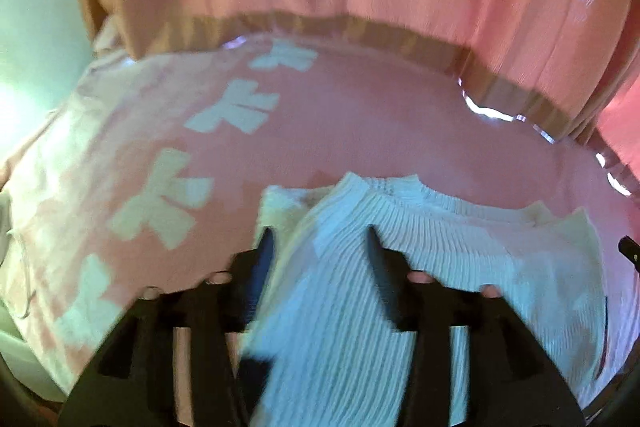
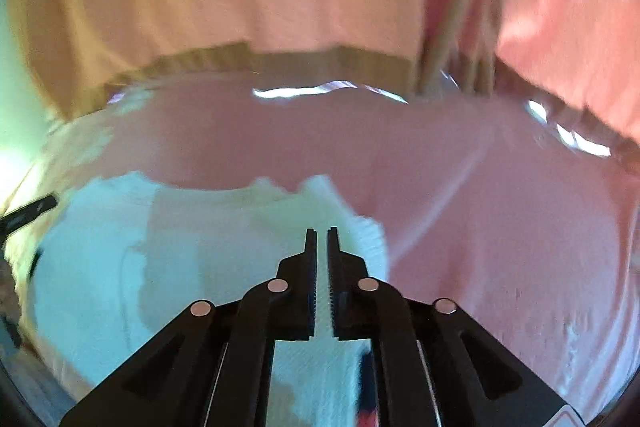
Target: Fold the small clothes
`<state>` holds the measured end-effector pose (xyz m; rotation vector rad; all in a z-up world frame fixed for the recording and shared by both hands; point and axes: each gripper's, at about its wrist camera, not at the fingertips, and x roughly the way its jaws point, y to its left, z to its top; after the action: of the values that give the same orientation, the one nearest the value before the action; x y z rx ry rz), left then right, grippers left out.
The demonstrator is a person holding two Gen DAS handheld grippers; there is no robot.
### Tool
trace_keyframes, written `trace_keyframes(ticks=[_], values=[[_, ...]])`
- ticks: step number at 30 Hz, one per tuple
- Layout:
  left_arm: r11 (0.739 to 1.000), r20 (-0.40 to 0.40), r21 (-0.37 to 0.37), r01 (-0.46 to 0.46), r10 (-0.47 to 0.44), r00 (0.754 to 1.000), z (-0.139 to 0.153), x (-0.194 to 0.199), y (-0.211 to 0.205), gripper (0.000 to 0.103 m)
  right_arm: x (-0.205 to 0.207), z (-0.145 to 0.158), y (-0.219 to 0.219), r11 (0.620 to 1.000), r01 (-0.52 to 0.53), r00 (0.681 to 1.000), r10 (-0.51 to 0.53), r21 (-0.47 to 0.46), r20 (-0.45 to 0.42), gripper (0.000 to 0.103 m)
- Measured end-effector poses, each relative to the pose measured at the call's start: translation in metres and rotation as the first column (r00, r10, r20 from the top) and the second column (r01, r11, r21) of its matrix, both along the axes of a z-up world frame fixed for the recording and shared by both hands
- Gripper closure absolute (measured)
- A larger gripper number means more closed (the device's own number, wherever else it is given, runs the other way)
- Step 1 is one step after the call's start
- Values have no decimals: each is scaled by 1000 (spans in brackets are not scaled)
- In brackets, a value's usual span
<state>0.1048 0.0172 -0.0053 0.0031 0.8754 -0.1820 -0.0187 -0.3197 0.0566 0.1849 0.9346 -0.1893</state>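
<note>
White ribbed garment (image 1: 420, 259) lay on the pink table (image 1: 380, 131), near edge. Left gripper (image 1: 320, 239) pinched a raised fold of it; right gripper (image 2: 322, 239) hovered above, fingers nearly pressed together.

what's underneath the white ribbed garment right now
The white ribbed garment lies on a pink cloth with white bow prints. Whatever the garment covers directly beneath it cannot be seen.

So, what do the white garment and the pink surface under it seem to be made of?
The white garment looks like a ribbed knit, probably cotton or a soft blend: fine parallel ridges run across it, and the finish is matte. The pink surface seems to be covered by a smooth plastic or vinyl sheet, since bright glare shows along its far edge; the blur leaves this uncertain.
</note>
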Motion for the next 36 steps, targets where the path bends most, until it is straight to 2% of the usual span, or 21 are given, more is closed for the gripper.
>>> trace_keyframes(ticks=[2, 5, 8, 9, 11, 13, 15, 17, 18, 20, 22, 25, 27, 28, 29, 30, 31, 33, 36], values=[[999, 21, -24, -23, 24, 999, 2, -20, 16, 40, -20, 2, 28, 996, -81, 997, 80, 25, 16, 96], [998, -45, -39, -52, 50, 998, -20, -37, 30, 40, -25, -8, 72, 975, -211, 978, 209, 72, 26, 96], [998, -117, -24, -53, 49, 992, -41, -38, 30, 40, -8, -34, 117, 940, -323, 944, 328, 112, -30, 101], [999, -126, -3, -52, 52, 991, -46, -38, 27, 40, 0, -49, 130, 934, -346, 932, 353, 94, -79, 101], [998, -115, 36, -45, 49, 992, -50, -39, 23, 40, 13, -72, 135, 941, -337, 928, 332, -1, -169, 103], [999, -98, 41, -32, 36, 995, -47, -42, 24, 40, 12, -71, 128, 950, -311, 938, 312, 31, -153, 103], [1000, -80, 8, -29, 30, 996, -42, -47, 31, 40, 5, -50, 123, 953, -296, 950, 301, 64, -82, 103], [997, -79, -58, -51, 47, 996, -38, -51, 47, 37, 1, -43, 122, 949, -302, 951, 307, 90, -44, 103], [990, -90, -115, -84, 74, 993, -39, -53, 59, 36, -1, -44, 125, 946, -306, 950, 312, 109, -33, 103], [974, -125, -184, -134, 112, 986, -45, -52, 73, 34, 1, -48, 131, 938, -323, 943, 331, 128, -39, 103], [950, -203, -251, -186, 136, 970, -58, -46, 85, 34, 2, -52, 140, 928, -352, 932, 359, 120, -51, 103], [931, -275, -289, -224, 144, 951, -75, -39, 87, 34, 12, -66, 151, 918, -378, 915, 390, 121, -102, 103], [934, -262, -280, -220, 146, 954, -75, -38, 80, 33, 15, -73, 157, 918, -382, 912, 394, 110, -114, 103], [942, -269, -269, -200, 126, 955, -75, -37, 75, 37, 17, -74, 157, 919, -378, 913, 390, 115, -119, 103], [944, -267, -273, -185, 111, 957, -74, -38, 72, 46, 18, -75, 156, 919, -375, 914, 389, 124, -120, 103], [937, -268, -310, -161, 76, 960, -73, -38, 70, 72, 18, -76, 155, 919, -372, 914, 388, 132, -120, 103], [920, -285, -364, -142, 35, 958, -70, -37, 68, 77, 18, -77, 153, 918, -369, 915, 386, 146, -117, 103], [901, -267, -415, -127, 13, 964, -59, -39, 66, 81, 19, -78, 151, 916, -369, 914, 388, 160, -115, 103], [863, -179, -504, -31, -69, 981, -22, -49, 49, 82, 19, -79, 148, 912, -365, 915, 389, 188, -109, 103]])
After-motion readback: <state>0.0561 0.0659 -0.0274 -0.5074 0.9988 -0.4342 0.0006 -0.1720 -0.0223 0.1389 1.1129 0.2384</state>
